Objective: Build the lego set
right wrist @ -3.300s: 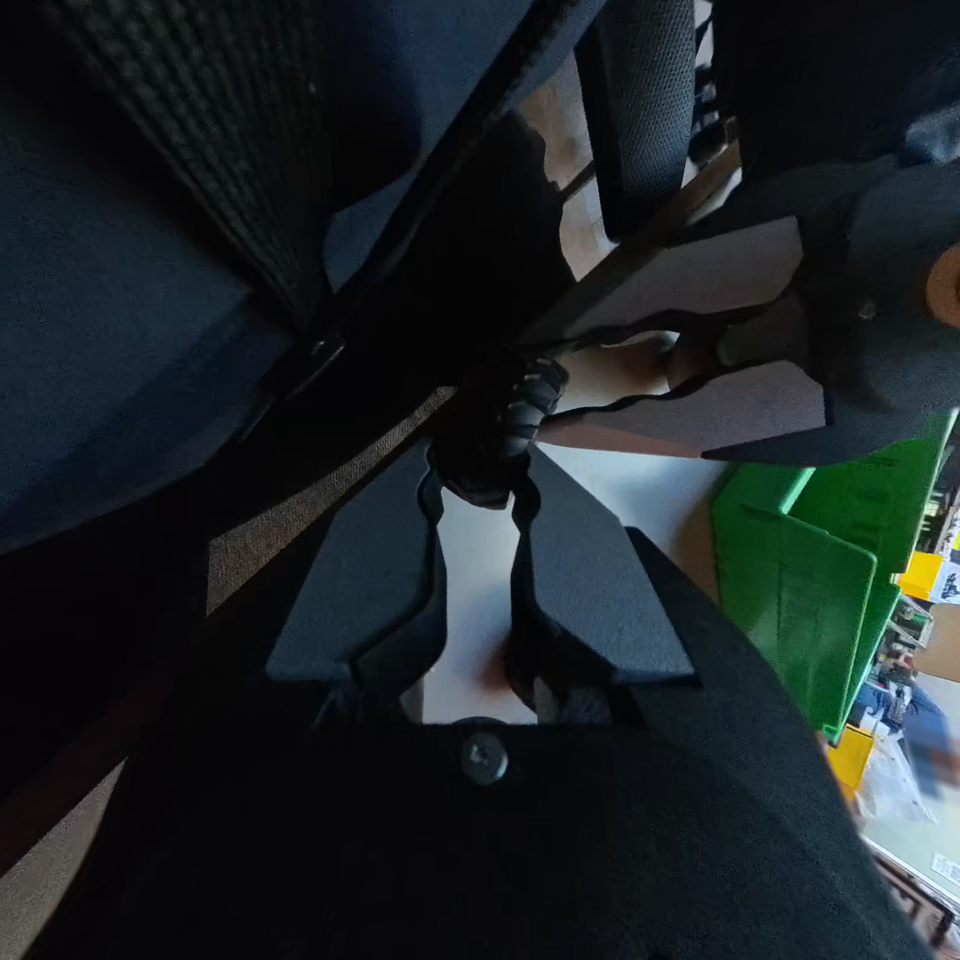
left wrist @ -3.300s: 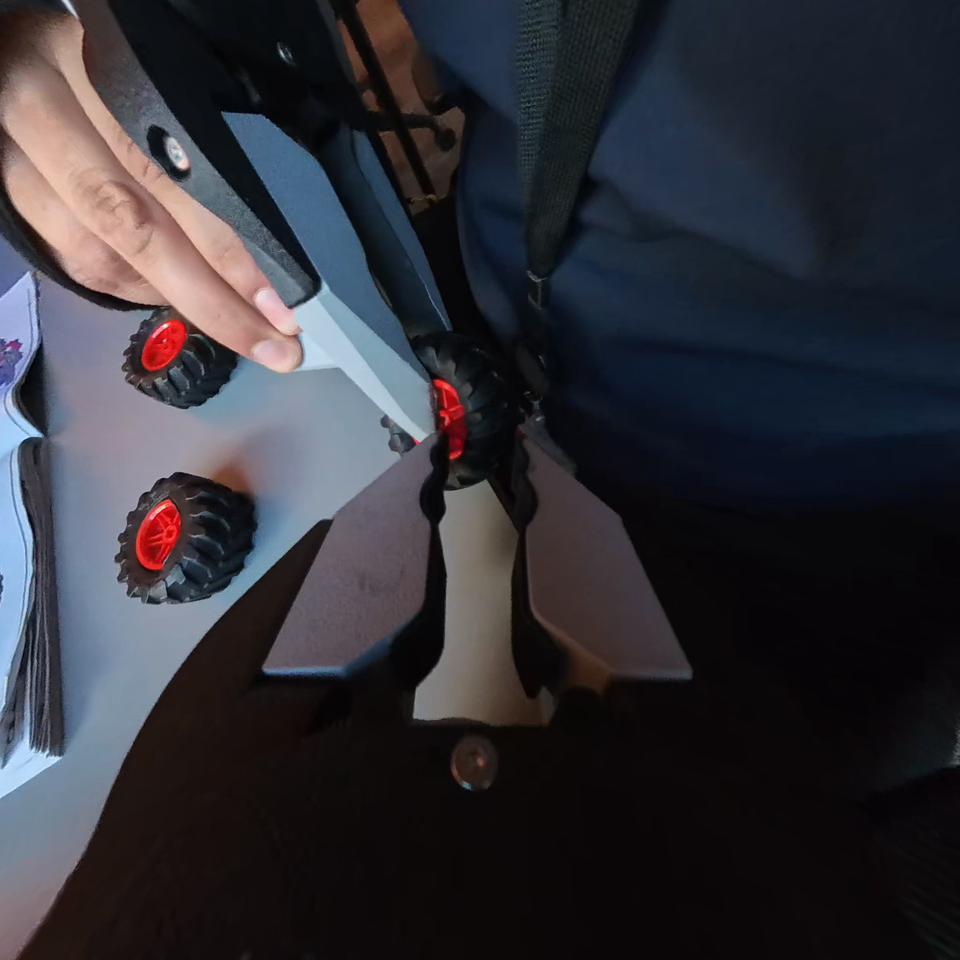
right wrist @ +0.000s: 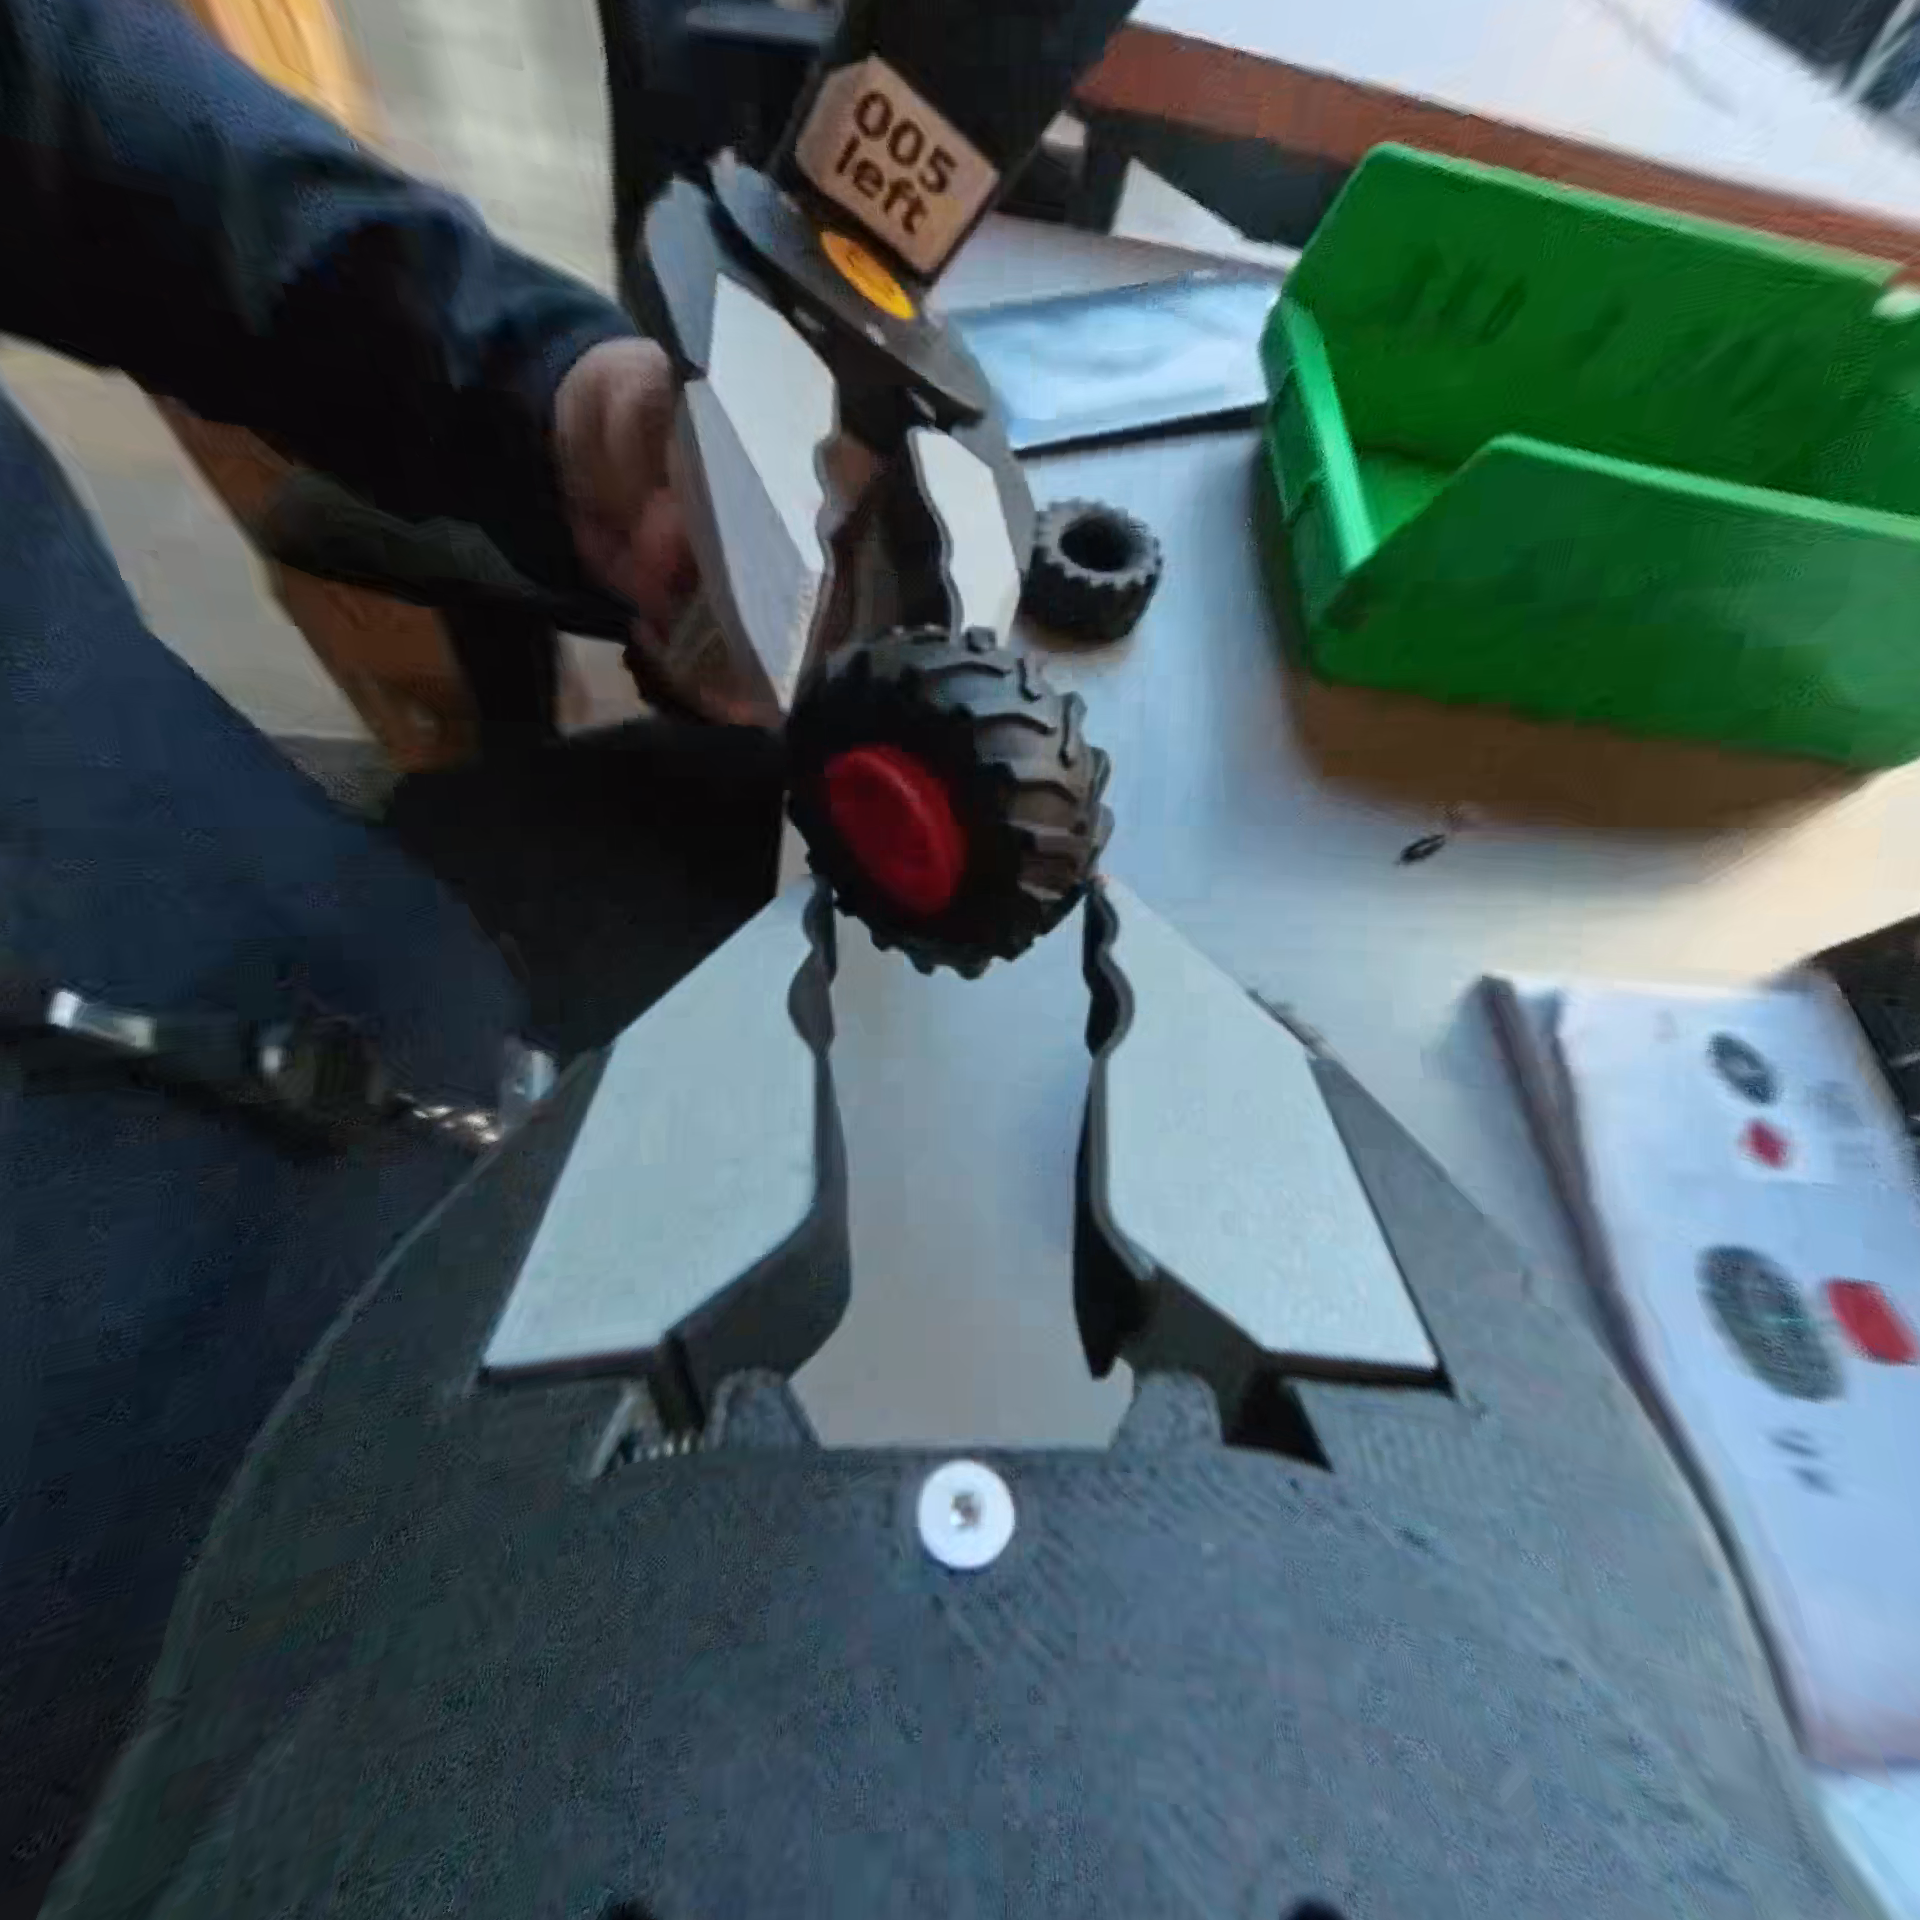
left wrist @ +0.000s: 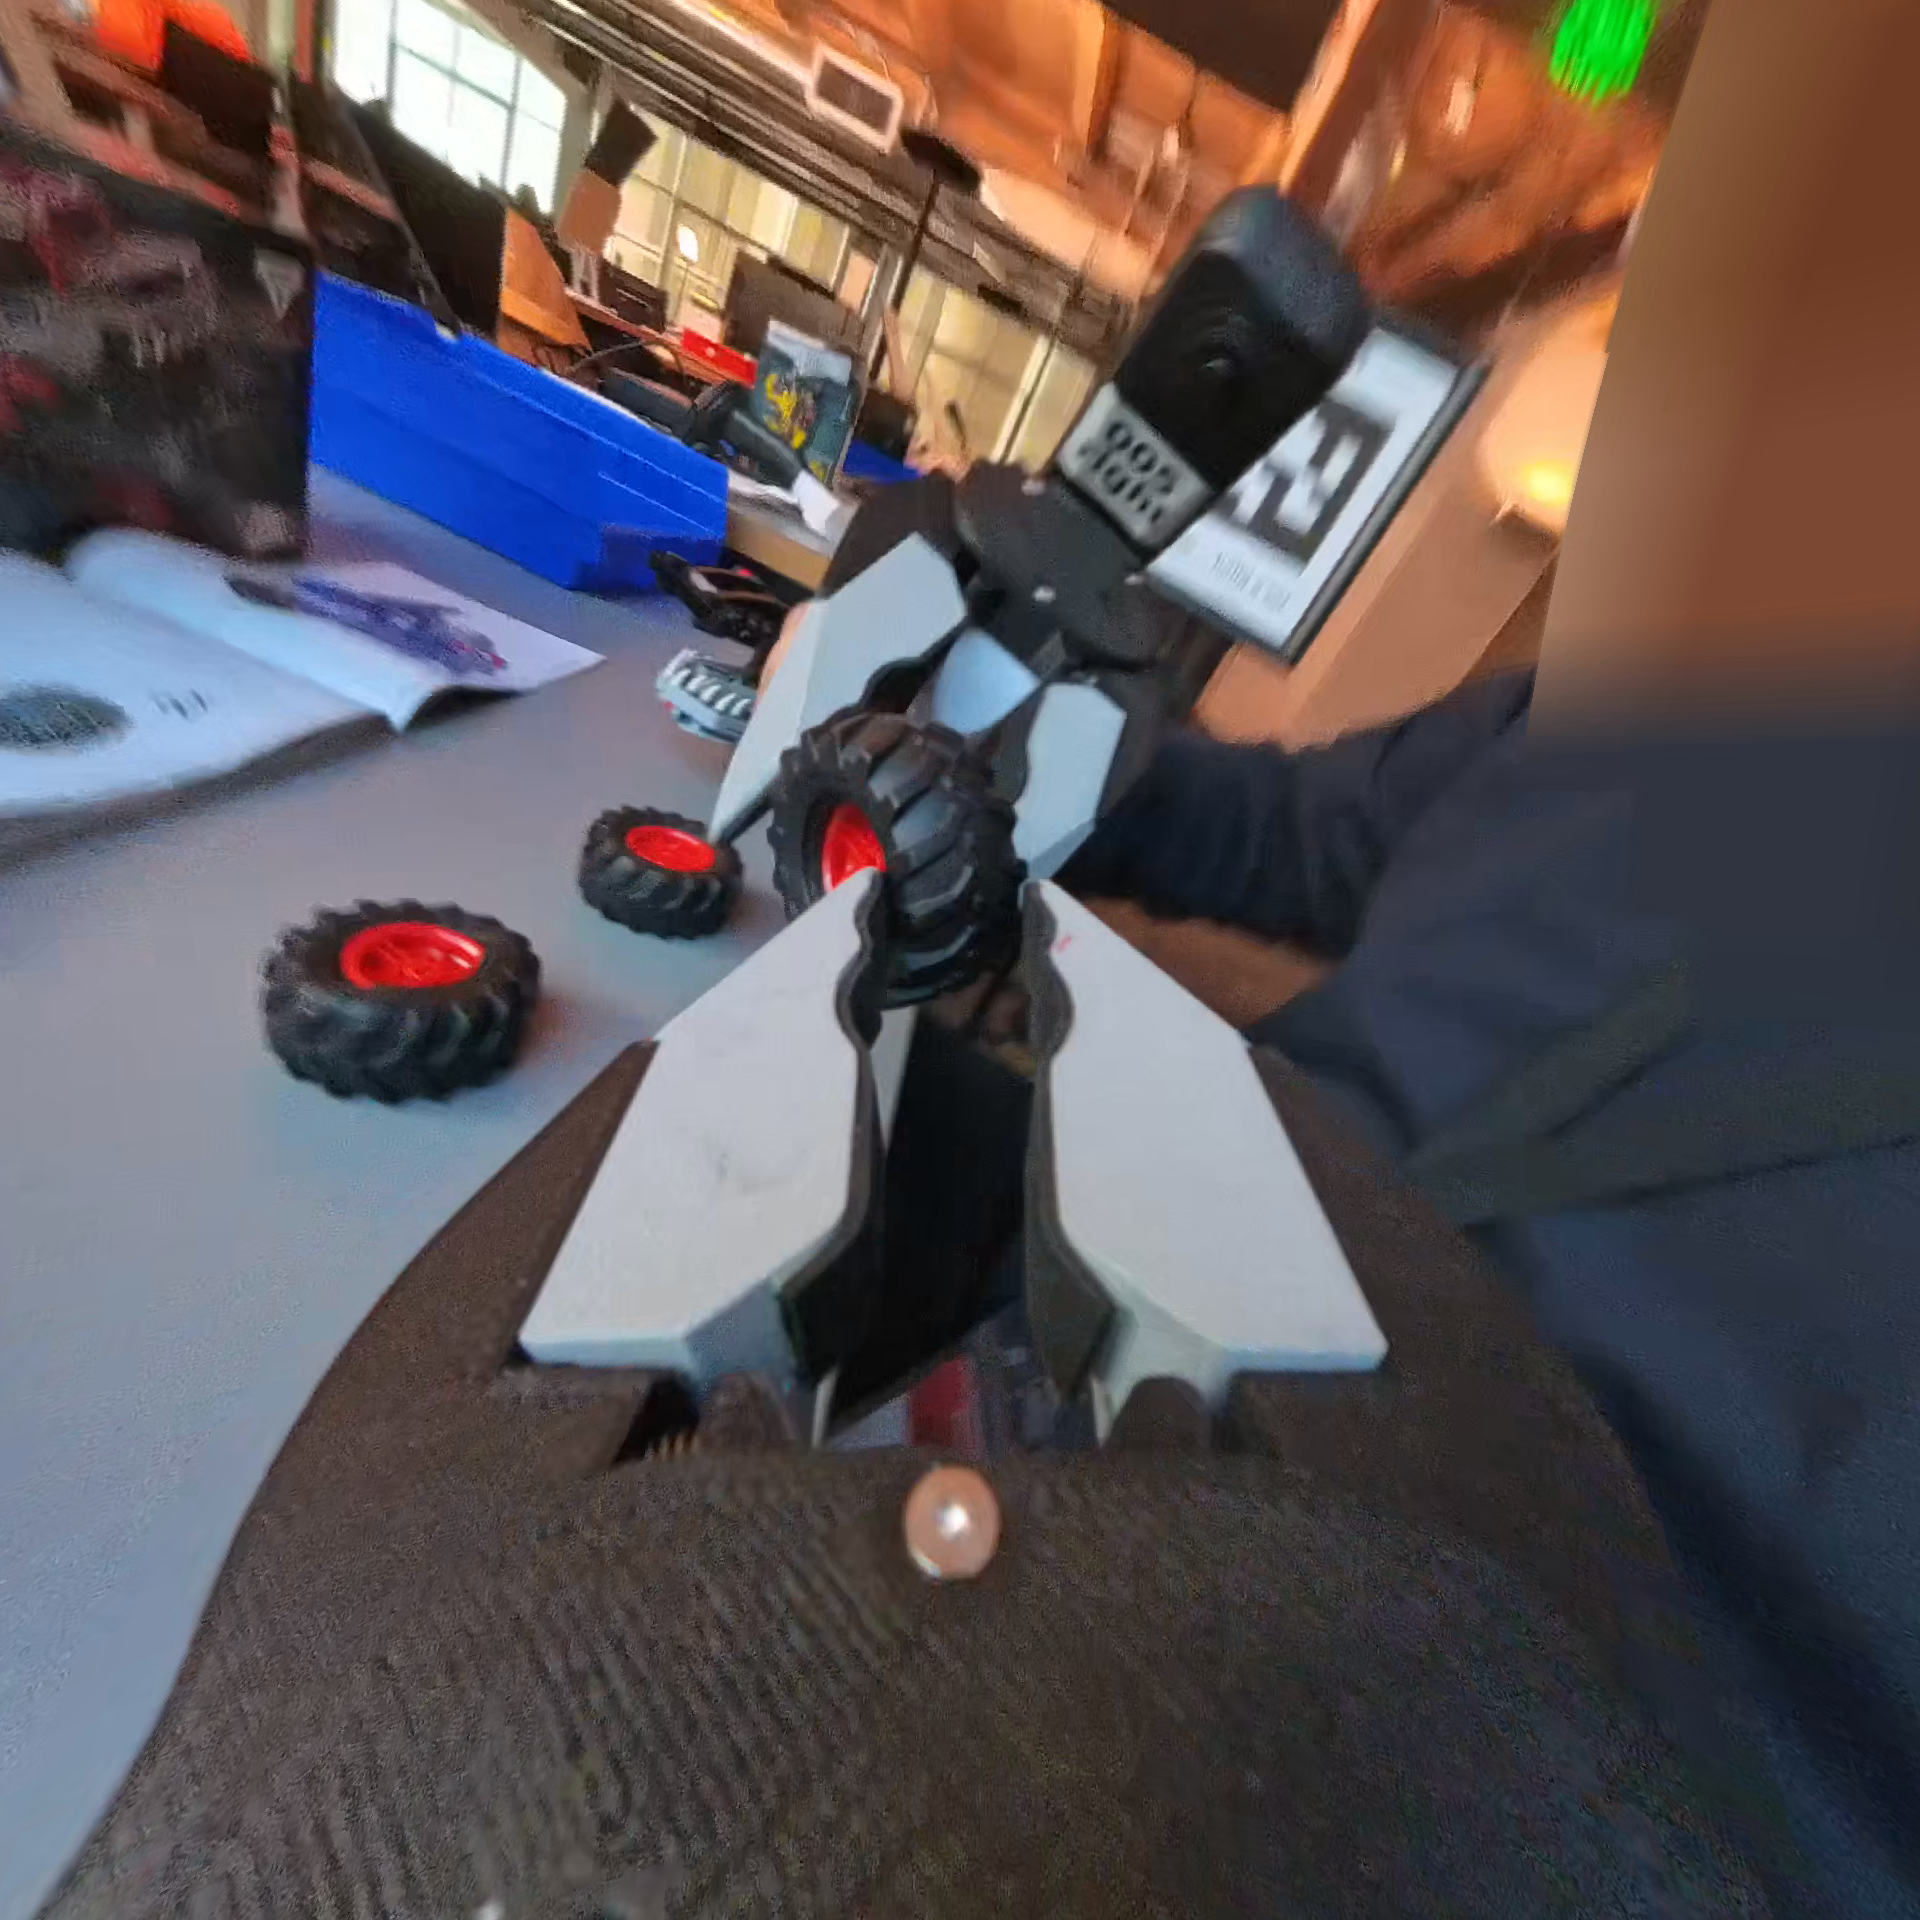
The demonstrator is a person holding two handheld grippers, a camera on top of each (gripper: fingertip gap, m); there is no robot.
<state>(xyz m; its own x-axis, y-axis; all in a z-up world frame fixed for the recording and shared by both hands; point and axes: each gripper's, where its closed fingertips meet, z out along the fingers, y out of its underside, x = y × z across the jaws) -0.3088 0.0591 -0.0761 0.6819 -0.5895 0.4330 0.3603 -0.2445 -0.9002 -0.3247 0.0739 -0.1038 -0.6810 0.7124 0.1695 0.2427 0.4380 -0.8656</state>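
A wheel (left wrist: 925, 831), a black knobbly tyre with a red hub, is held in the air between both grippers. My left gripper (left wrist: 951, 904) is shut on its lower edge, pinching it across its sides. My right gripper (right wrist: 956, 914) is shut on the same wheel (right wrist: 935, 800) across the tread, red hub facing the camera. In the left wrist view the right gripper's fingers (left wrist: 852, 644) come down from above and straddle the wheel. In the right wrist view the left gripper's fingers (right wrist: 748, 520) meet the wheel's far side.
Two finished wheels (left wrist: 400, 997) (left wrist: 660, 868) lie on the grey table (left wrist: 208, 1195). An empty black tyre (right wrist: 1091, 571) lies near a green bin (right wrist: 1558, 520). An open instruction booklet (left wrist: 260, 665) (right wrist: 1714, 1299), a blue bin (left wrist: 499, 447) and a dark box (left wrist: 145, 364) stand around. The person's torso is close. Only a small space, under 4 cm, lies between the two pairs of fingers.
Both grippers have swung with the wheel away from the person's torso and now face the table. The wheel is still gripped between them, with the red hub showing in the tyre.
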